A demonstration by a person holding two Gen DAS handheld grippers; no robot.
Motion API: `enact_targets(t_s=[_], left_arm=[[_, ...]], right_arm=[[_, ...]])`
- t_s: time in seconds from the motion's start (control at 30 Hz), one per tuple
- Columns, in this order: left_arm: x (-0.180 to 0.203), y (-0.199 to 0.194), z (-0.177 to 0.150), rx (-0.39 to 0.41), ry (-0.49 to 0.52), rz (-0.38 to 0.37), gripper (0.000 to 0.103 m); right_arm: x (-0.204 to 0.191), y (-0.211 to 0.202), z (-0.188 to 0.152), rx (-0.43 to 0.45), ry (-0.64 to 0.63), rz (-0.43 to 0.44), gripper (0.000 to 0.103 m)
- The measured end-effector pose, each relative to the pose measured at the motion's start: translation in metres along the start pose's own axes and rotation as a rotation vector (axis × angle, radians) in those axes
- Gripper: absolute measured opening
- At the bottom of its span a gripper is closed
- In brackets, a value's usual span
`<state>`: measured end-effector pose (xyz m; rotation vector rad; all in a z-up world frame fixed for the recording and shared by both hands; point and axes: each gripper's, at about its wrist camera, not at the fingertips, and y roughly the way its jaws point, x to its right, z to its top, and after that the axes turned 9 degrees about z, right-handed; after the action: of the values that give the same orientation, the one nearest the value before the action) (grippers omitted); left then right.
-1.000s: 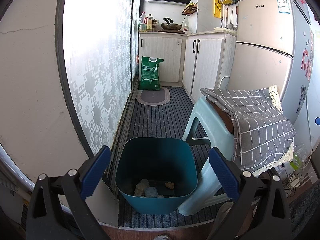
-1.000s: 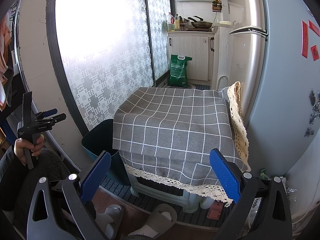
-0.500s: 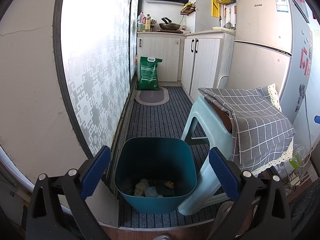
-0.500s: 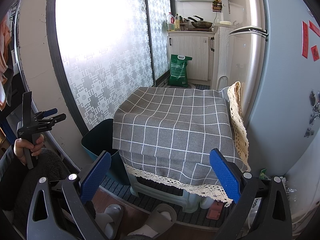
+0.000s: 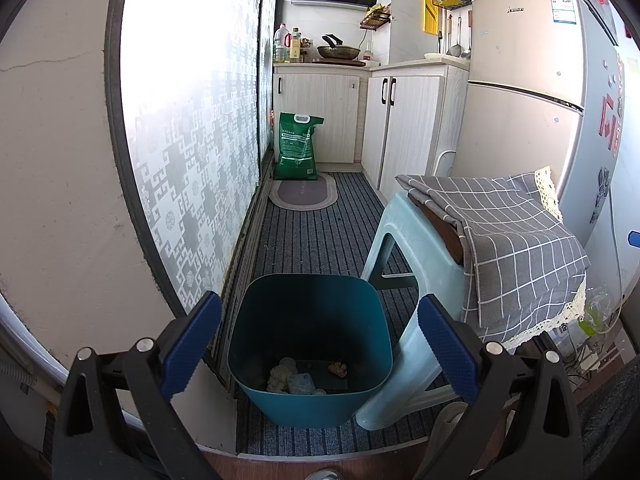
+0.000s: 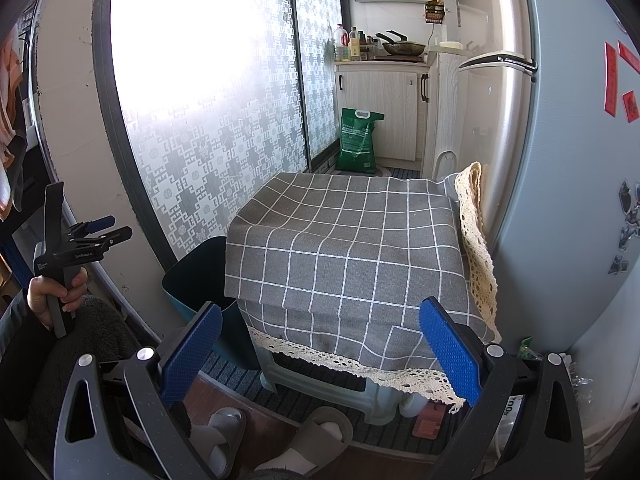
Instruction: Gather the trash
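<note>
Narrow kitchen, striped floor mat, frosted patterned door on the left. Near the door stands a teal bin (image 5: 310, 344) with several scraps of trash (image 5: 298, 376) lying on its bottom. Right of it, a stool under a grey checked cloth (image 6: 352, 256). The left gripper (image 5: 318, 344) and right gripper (image 6: 320, 348) hover spread wide, holding nothing. No loose trash shows; scanning the floor seems the sensible move.

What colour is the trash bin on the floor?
The trash bin is dark teal, best seen in the left wrist view.
</note>
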<state>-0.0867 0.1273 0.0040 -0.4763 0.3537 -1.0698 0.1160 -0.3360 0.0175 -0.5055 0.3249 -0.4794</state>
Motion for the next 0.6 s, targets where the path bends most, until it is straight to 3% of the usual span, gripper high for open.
enact_targets(t_s=[0.6], left_arm=[[-0.0032,0.0002,0.0006,-0.002,0.001,-0.008,0.100]], right_arm=[[0.0020,-0.0011,-0.0020,0.001,0.002,0.002,0.100]])
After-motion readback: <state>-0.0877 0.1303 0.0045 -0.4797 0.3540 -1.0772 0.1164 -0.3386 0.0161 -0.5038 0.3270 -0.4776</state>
